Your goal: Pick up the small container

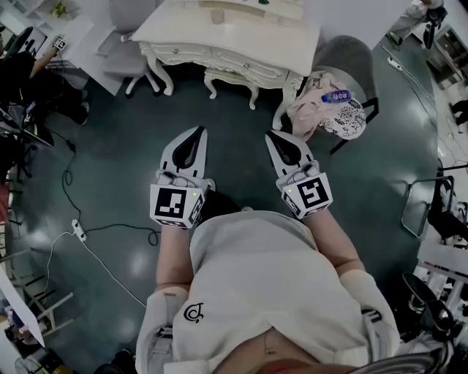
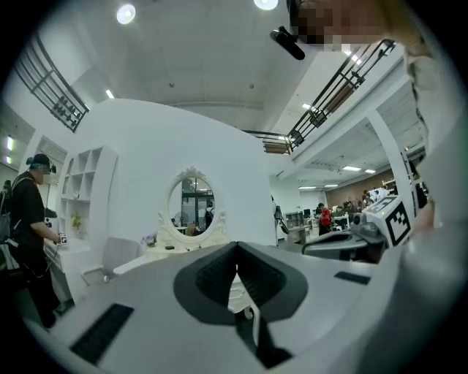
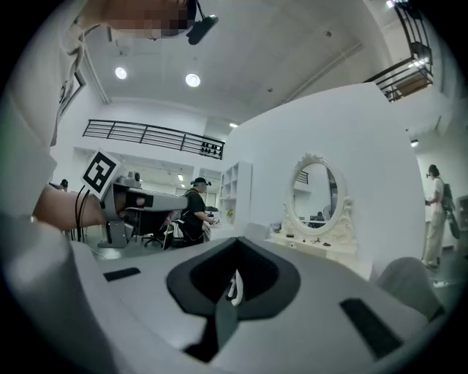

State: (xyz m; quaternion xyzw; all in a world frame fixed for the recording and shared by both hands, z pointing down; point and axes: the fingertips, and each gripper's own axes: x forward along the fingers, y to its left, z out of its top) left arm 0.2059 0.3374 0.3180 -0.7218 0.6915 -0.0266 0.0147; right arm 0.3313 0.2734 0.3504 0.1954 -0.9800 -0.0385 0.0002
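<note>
A white dressing table (image 1: 241,36) stands ahead of me, across a stretch of dark floor. Small items lie on its top (image 1: 216,14), too small to tell which is the small container. My left gripper (image 1: 199,131) is held at waist height, pointing at the table, its jaws shut with nothing between them. The right gripper (image 1: 272,134) hangs beside it, also shut and empty. In the left gripper view the left gripper's closed tips (image 2: 236,248) point at the oval mirror (image 2: 191,207). In the right gripper view the right gripper's closed tips (image 3: 235,245) show the same table (image 3: 314,248) to the right.
A grey chair (image 1: 351,58) right of the table holds crumpled clothing (image 1: 314,113) and a water bottle (image 1: 336,96). Another grey chair (image 1: 131,29) stands at the table's left. Cables and a power strip (image 1: 77,230) lie on the floor at left. A person (image 1: 29,80) works at the far left.
</note>
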